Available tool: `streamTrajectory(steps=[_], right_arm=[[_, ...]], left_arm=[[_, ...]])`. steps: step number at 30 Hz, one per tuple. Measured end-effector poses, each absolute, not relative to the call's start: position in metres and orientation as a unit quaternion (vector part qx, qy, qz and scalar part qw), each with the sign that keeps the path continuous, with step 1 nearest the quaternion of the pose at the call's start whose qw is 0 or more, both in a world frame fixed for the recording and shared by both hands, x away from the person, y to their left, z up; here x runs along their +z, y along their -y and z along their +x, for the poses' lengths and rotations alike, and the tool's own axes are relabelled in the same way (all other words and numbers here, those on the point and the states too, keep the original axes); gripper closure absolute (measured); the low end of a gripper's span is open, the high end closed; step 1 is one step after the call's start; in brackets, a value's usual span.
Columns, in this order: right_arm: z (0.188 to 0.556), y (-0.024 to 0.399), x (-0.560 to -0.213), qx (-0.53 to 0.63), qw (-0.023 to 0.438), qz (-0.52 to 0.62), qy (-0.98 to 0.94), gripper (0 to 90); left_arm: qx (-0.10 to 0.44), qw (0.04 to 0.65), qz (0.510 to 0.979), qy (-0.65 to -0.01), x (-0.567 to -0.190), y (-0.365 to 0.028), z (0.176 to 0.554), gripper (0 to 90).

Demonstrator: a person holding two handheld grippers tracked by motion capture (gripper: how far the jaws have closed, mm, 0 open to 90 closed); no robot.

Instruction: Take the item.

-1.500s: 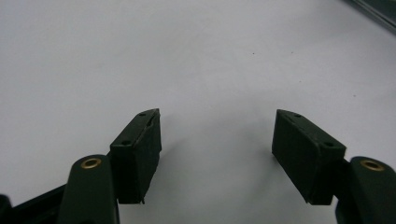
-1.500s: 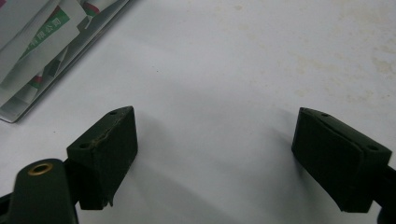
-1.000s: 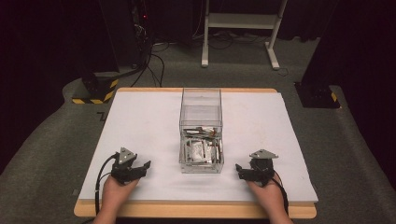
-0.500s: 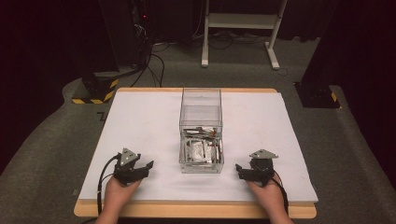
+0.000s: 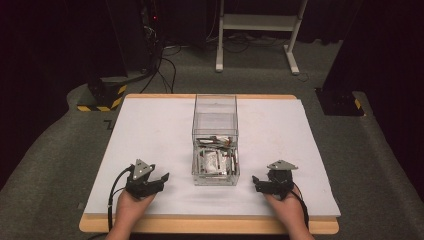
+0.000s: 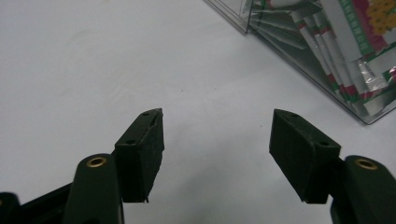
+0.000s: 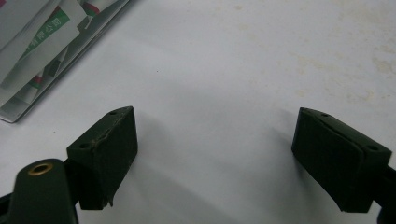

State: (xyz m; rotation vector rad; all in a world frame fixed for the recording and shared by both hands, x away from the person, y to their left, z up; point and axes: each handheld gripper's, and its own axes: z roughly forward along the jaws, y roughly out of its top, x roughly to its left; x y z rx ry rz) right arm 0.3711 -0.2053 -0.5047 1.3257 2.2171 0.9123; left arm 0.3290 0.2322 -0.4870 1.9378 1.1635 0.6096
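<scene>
A clear plastic box [image 5: 215,142] stands in the middle of the desk [image 5: 150,130], its long axis running from the near edge toward the far edge, and its near half holds a heap of small printed sachets [image 5: 215,160]. The left gripper [image 5: 161,179] rests near the desk's near edge on one side of the box, the right gripper [image 5: 256,181] on the other, both well clear of it and about equally near. Each points inward, so the box lies ahead and to the inner side of each pair of jaws. In the left gripper view the left gripper's jaws stand wide apart over bare desk, holding nothing, with the box's near corner up at the right. In the right gripper view the right gripper's jaws are likewise spread and empty, the box corner at upper left. I judge either hand could reach the sachets equally well, coming over the near wall from above.
</scene>
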Motion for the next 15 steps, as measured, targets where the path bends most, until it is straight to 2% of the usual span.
streamTrajectory(steps=[15], right_arm=[[0.3711, 0.2054, -0.5047, 0.326, 0.199, 0.474, -0.793, 14.1]], left_arm=[[0.244, 0.405, 0.758, -0.449, -0.4798, -0.223, 0.3243, 35.0]])
